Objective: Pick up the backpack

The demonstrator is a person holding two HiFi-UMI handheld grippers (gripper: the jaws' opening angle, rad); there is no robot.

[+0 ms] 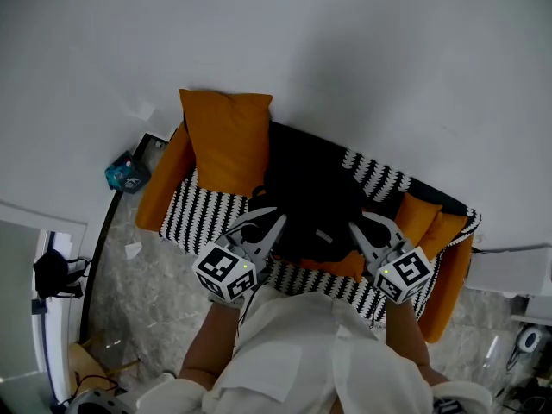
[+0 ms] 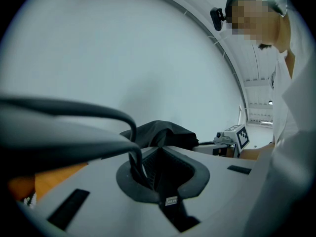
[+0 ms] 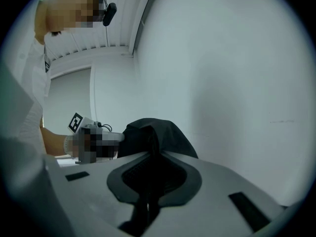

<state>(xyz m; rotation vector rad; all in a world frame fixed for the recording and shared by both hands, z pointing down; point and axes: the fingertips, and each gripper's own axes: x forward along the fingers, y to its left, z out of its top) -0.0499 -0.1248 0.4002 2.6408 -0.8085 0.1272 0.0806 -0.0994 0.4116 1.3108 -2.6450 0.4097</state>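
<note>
The black backpack (image 1: 306, 201) is held between my two grippers over the armchair (image 1: 194, 210). In the head view my left gripper (image 1: 269, 218) grips its left side and my right gripper (image 1: 358, 229) its right side. The left gripper view shows those jaws shut on a black strap (image 2: 170, 201) with a small label, and the bag's bulk (image 2: 160, 132) just beyond. In the right gripper view the jaws are shut on black fabric (image 3: 145, 201) below the bag's top (image 3: 153, 132). I cannot tell whether the bag rests on the seat.
The armchair has a black-and-white zigzag cover, orange arms and an upright orange cushion (image 1: 226, 141). A teal object (image 1: 127, 173) lies on the marble floor at left, near a black item (image 1: 52, 272). A white box (image 1: 513, 270) stands at right. A white wall is behind.
</note>
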